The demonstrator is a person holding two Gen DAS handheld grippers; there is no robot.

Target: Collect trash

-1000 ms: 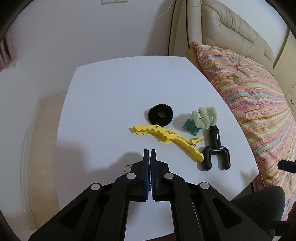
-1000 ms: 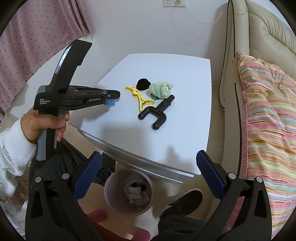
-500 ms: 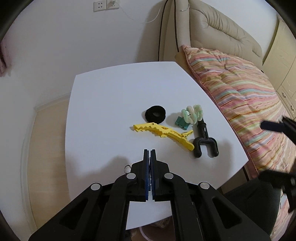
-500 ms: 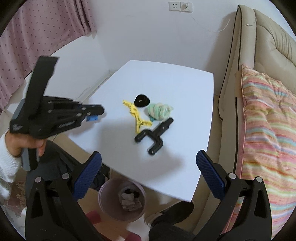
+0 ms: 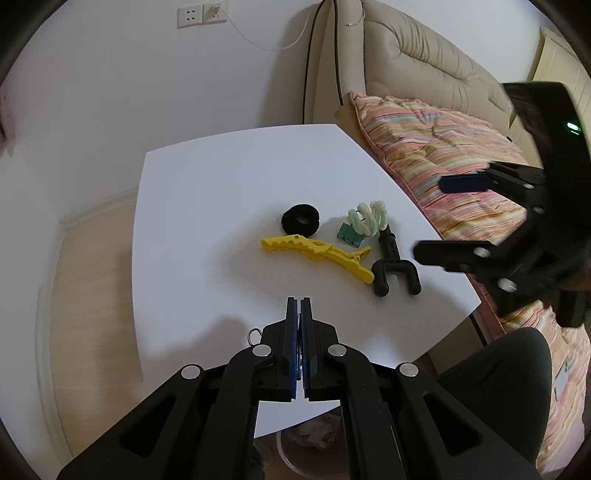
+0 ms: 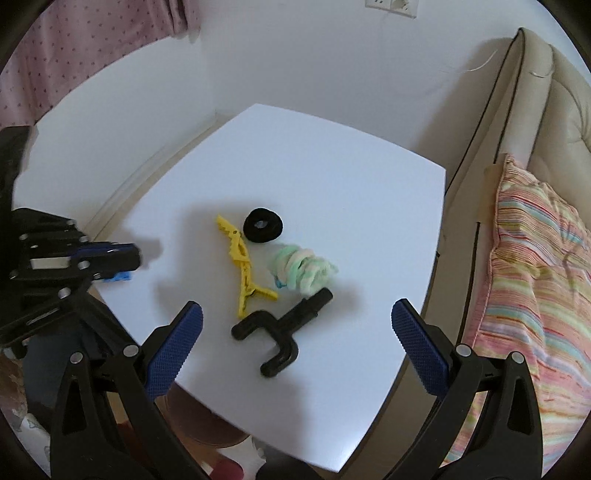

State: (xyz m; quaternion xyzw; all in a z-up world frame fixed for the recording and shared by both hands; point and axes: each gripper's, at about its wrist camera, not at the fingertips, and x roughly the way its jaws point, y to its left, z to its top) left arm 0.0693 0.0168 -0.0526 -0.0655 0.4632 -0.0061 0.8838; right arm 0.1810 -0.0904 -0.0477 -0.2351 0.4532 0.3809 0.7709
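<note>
On the white table (image 5: pixel 221 192) lie a black hair tie (image 5: pixel 301 220), a yellow hair clip (image 5: pixel 317 254), a pastel green-and-white scrunchie (image 5: pixel 369 218) with a small green piece (image 5: pixel 349 236) beside it, and a black forked holder (image 5: pixel 393 266). My left gripper (image 5: pixel 299 306) is shut and empty above the table's near edge. My right gripper (image 6: pixel 295 321) is open and hovers just above the forked holder (image 6: pixel 282 332). The clip (image 6: pixel 242 269), hair tie (image 6: pixel 263 225) and scrunchie (image 6: pixel 303 267) lie beyond it. The right gripper also shows in the left wrist view (image 5: pixel 443 218).
A pinkish trash bin (image 5: pixel 314 439) stands under the table's near edge. A beige sofa (image 5: pixel 424 70) with a striped cushion (image 6: pixel 535 258) runs along the table's right side. White walls with an outlet (image 5: pixel 201 14) stand behind. A pink curtain (image 6: pixel 55 55) hangs at left.
My right gripper has moved forward and down over the table toward the black forked holder. My left gripper has pulled back and up, still shut.
</note>
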